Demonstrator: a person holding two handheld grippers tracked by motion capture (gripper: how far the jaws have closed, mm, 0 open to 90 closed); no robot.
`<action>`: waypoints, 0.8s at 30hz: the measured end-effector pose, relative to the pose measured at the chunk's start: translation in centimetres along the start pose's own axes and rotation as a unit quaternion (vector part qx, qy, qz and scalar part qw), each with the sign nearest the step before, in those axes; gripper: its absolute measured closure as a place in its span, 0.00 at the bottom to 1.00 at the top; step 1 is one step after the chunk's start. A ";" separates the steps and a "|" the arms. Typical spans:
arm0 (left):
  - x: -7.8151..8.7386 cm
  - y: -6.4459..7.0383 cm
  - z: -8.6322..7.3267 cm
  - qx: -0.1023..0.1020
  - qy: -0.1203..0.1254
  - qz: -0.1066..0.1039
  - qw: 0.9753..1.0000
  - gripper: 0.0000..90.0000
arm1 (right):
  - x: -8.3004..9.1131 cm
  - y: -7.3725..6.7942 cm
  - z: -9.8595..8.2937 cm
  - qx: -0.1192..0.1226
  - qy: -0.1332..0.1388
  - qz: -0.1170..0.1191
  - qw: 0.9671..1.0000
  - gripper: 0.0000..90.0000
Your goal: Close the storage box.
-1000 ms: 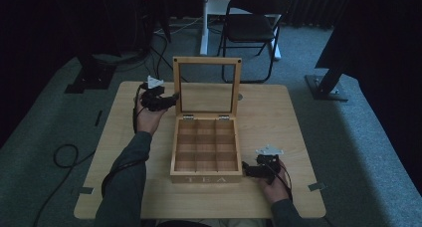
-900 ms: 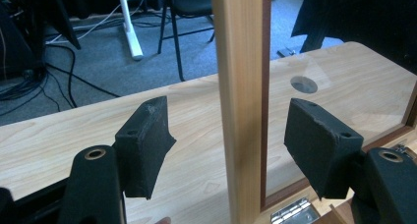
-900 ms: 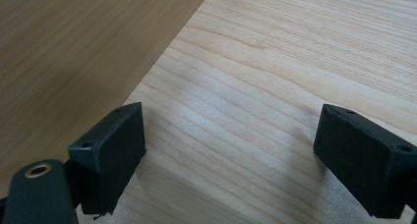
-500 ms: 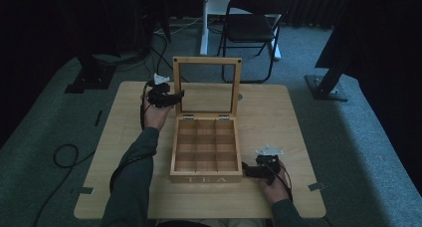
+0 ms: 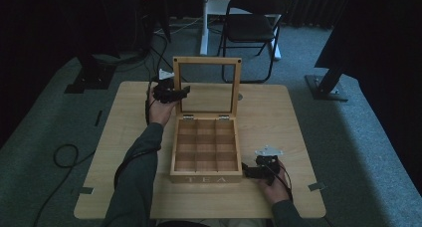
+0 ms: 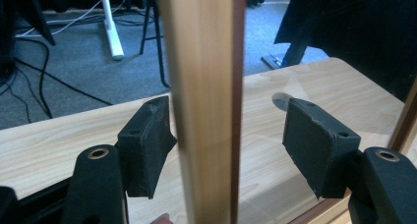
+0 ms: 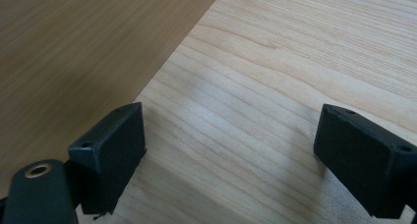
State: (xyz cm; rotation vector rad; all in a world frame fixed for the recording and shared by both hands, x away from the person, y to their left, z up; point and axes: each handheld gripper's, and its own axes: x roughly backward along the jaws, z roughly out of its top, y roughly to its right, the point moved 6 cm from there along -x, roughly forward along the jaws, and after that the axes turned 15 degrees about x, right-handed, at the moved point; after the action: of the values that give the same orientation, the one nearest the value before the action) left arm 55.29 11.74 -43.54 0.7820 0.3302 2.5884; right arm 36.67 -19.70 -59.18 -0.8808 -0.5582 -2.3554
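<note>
A wooden tea box (image 5: 206, 177) with empty compartments sits mid-table, its glass-paned lid (image 5: 206, 61) standing upright. My left gripper (image 5: 180, 93) is at the lid's left edge. In the left gripper view the lid's wooden frame (image 6: 201, 106) stands between the two pads of the left gripper (image 6: 231, 145), which is open and does not touch it. My right gripper (image 5: 247, 171) rests on the table beside the box's front right corner. It is open, with bare table between the pads of the right gripper (image 7: 238, 157) and the box's side wall (image 7: 74, 62) just to its left.
The light wooden table (image 5: 278, 122) has bare surface on both sides of the box. Behind it stand a black folding chair (image 5: 251, 25) and a white post. Cables (image 5: 64, 155) lie on the carpet at the left, and a black stand base (image 5: 326, 87) at the right.
My left gripper has moved away from the person and to the right, from the table's left side to the lid's left edge, which it now straddles. The right gripper has stayed put.
</note>
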 end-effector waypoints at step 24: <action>4.4 1.6 -2.1 -0.005 0.028 -0.047 0.998 0.43 | 0.0 -0.1 0.0 0.001 0.000 0.001 1.000 0.13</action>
State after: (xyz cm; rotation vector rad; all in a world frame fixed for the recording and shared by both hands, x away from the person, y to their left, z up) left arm 50.28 12.08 -42.66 0.6754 0.3626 2.5253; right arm 36.61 -19.67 -59.18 -0.8797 -0.5597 -2.3520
